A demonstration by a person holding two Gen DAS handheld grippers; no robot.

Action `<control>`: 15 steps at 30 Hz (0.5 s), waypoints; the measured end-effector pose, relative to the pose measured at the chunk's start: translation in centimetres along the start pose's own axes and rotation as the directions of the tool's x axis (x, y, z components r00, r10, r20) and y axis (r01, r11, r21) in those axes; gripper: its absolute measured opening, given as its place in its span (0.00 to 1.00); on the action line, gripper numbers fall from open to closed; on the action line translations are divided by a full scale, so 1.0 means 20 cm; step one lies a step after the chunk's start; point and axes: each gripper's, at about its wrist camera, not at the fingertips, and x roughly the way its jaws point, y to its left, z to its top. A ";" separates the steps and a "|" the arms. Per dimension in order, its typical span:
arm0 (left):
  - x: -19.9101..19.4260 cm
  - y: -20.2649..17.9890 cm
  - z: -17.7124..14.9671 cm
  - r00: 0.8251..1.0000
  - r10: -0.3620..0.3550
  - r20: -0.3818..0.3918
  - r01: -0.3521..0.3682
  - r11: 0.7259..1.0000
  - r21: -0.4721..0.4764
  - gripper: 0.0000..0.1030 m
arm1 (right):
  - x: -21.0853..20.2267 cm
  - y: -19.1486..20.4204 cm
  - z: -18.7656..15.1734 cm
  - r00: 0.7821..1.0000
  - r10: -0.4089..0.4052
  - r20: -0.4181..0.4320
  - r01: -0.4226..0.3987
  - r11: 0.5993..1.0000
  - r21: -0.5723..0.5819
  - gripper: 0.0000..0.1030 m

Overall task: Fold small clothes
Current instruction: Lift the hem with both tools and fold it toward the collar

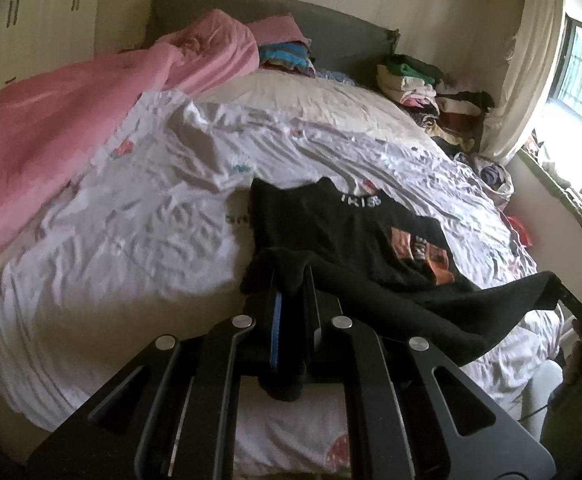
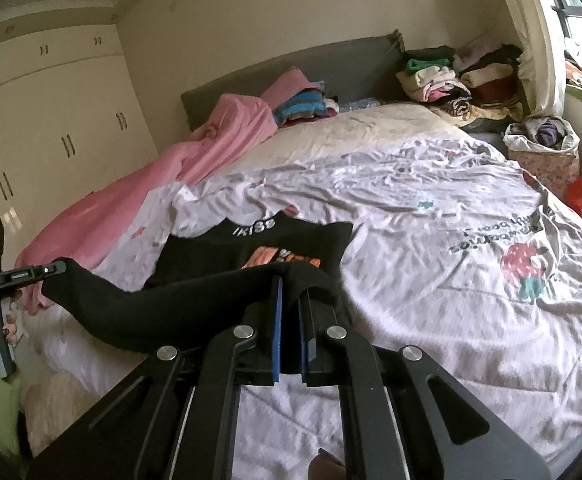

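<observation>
while both grippers pinch black shirt [image 1: 343, 232] hem above bed [image 1: 131, 248] | left gripper [image 1: 291, 280], right gripper [image 2: 291, 284]: jaws pressed together on cloth | shirt print half hidden by fold

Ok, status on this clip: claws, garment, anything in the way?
Left claw, right claw both shut on black printed cotton garment, near edge lifted off white patterned bedsheet. Nothing in the way.

The bed [image 1: 139, 248] is carrying a rumpled white strawberry-print sheet [image 2: 431, 216], a pink blanket [image 1: 51, 120], clothes stacks [image 2: 459, 80] and a black T-shirt [image 1: 351, 232].
</observation>
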 end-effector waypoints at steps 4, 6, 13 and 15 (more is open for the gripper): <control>0.03 0.00 0.05 1.000 0.005 0.011 -0.005 1.000 -0.007 0.02 | 0.02 -0.03 0.05 1.000 -0.010 0.021 0.010 1.000 0.017 0.06; 0.04 0.01 0.08 1.000 0.009 0.017 -0.009 1.000 -0.014 0.02 | 0.03 -0.04 0.08 0.999 -0.014 0.030 0.013 1.000 0.023 0.06; 0.08 0.03 0.16 0.999 0.016 0.033 -0.015 1.000 -0.026 0.02 | 0.09 -0.07 0.16 0.998 -0.017 0.060 0.015 0.999 0.042 0.06; 0.10 0.02 0.18 0.999 0.022 0.037 -0.021 1.000 -0.022 0.02 | 0.11 -0.07 0.18 0.998 -0.020 0.062 0.018 0.999 0.042 0.06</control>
